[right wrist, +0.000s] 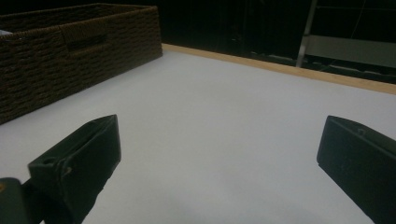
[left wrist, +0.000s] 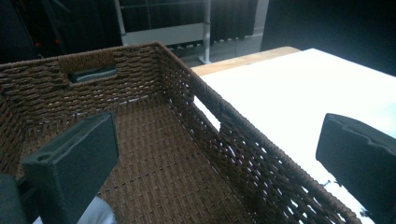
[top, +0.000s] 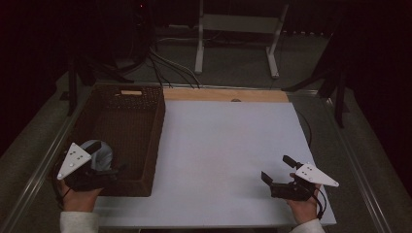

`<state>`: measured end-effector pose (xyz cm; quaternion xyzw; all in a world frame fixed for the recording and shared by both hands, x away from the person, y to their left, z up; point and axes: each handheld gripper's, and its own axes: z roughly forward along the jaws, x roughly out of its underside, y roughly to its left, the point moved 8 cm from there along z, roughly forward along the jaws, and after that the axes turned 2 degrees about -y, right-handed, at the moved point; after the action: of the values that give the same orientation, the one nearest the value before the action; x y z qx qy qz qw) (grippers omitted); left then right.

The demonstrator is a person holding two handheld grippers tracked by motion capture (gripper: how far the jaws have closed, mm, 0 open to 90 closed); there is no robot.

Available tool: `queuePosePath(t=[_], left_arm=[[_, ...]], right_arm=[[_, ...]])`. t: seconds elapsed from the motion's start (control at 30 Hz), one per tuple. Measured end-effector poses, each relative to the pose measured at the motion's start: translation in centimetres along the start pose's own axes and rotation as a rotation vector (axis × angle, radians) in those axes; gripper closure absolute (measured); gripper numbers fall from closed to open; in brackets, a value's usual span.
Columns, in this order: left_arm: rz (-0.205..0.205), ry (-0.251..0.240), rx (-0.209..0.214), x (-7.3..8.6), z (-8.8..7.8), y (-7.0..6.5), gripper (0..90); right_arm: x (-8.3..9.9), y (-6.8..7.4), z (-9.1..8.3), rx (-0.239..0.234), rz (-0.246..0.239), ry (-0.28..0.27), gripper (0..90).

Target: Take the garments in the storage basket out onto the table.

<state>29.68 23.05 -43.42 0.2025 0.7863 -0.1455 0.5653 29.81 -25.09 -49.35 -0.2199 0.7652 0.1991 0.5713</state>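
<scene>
A brown wicker basket (top: 127,116) stands on the left part of the white table (top: 223,145). My left gripper (top: 108,157) hovers over the basket's near end, open. In the left gripper view (left wrist: 217,135) one jaw is inside the basket (left wrist: 154,154) and the other is beyond its right wall. A pale grey, soft-looking thing (top: 105,149) lies in the basket under that gripper; its edge (left wrist: 99,213) peeks out by the left jaw. My right gripper (top: 276,168) rests low at the table's near right, open and holding nothing (right wrist: 219,135).
A wooden strip (top: 226,95) runs along the table's far edge. Behind it on the floor are a white metal stand (top: 238,29) and dark cables (top: 165,65). In the right gripper view the basket (right wrist: 70,51) sits far off at the left.
</scene>
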Motion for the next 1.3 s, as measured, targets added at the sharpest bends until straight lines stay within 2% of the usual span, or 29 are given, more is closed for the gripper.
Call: queuePosePath(t=[0.3, 0.57, 1.3], left_arm=[[0.004, 0.023, -0.002, 0.0, 0.1, 0.6, 0.3], [0.025, 0.054, -0.007, 0.0, -0.1, 1.2, 0.3], [0.057, 0.108, -0.032, -0.6, -0.3, 3.4, 0.3]], right_arm=[[0.0, 0.0, -0.1, 0.003, 0.003, -0.002, 0.0], [0.0, 0.0, -0.1, 0.002, 0.003, -0.003, 0.0], [-0.1, 0.0, -0.1, 0.001, 0.004, -0.004, 0.0]])
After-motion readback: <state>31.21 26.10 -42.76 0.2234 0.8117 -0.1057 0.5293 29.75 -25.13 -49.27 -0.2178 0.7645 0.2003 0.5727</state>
